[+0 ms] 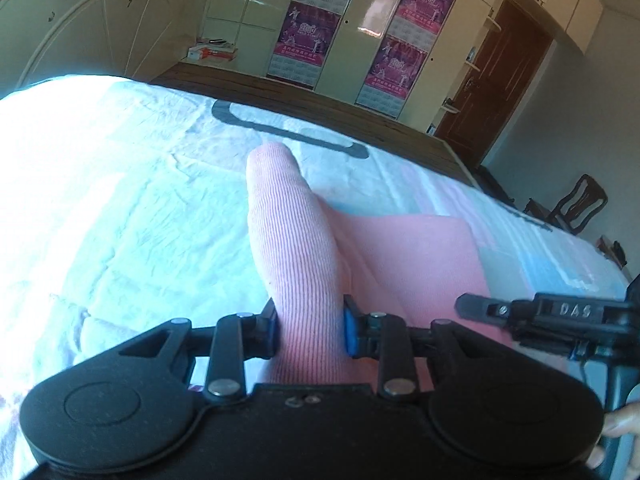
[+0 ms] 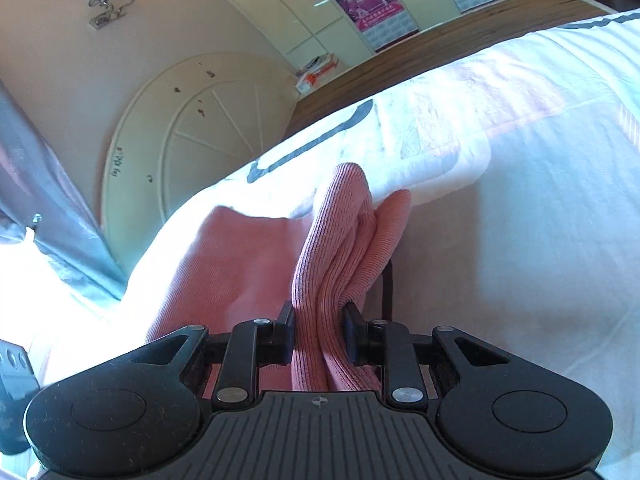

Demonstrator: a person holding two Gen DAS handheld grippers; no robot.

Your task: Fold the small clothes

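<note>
A pink ribbed garment (image 1: pixel 288 232) lies on the bed's white sheet (image 1: pixel 120 184). My left gripper (image 1: pixel 310 330) is shut on a bunched edge of it, which stands up between the jaws, while the flat part (image 1: pixel 432 256) spreads to the right. My right gripper (image 2: pixel 320 338) is shut on another bunched fold of the same garment (image 2: pixel 340 240); more pink cloth (image 2: pixel 224 264) lies flat to its left. The right gripper (image 1: pixel 532 314) also shows at the right edge of the left wrist view, close beside the left one.
The sheet (image 2: pixel 520 208) has a dark grey printed shape (image 1: pixel 280 128). A wooden bed frame (image 1: pixel 320 96) runs along the far edge. Behind it stand cream wardrobes with purple posters (image 1: pixel 304 32), a brown door (image 1: pixel 496 76) and a dark chair (image 1: pixel 576 204). A curved headboard (image 2: pixel 192 136) is at the left.
</note>
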